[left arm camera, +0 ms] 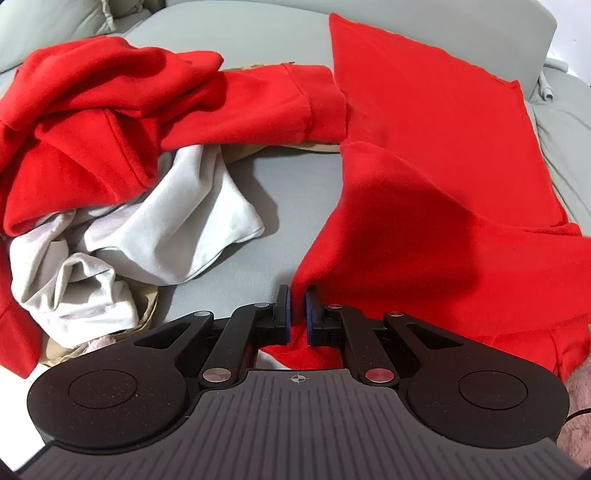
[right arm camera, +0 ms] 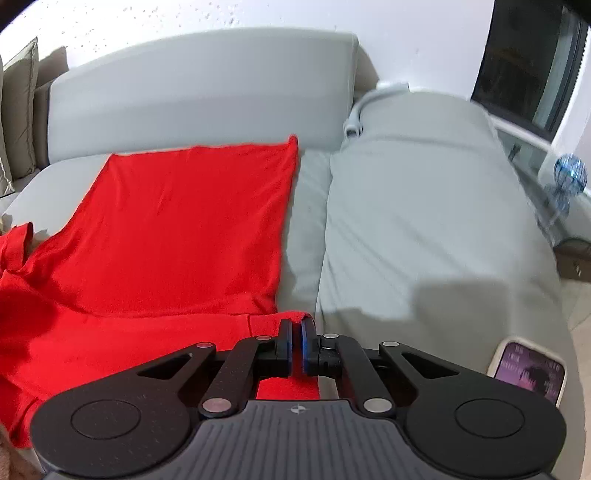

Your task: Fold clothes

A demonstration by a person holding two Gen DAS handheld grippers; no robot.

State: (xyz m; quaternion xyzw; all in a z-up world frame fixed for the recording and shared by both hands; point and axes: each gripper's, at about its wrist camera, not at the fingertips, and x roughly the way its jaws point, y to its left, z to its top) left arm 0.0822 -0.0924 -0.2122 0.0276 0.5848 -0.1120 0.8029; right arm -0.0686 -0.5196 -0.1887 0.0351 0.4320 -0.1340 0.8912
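A bright red, soft cotton T-shirt [left arm camera: 436, 122] lies spread flat on the pale grey sofa seat [left arm camera: 280, 192], its near edge lifted. The left gripper [left arm camera: 297, 314] has its fingers nearly closed, pinching the red hem; the right gripper [right arm camera: 296, 345] likewise clamps the shirt's other near corner. The cloth looks light and limp, likely to sag and slide, so corners or hems give the surest hold. A crumpled red-and-white clothes pile [left arm camera: 110, 166] waits to the left.

A pale grey fabric sofa [right arm camera: 207, 85] backs onto a speckled white wall [right arm camera: 258, 14] beside a dark window [right arm camera: 532, 62].
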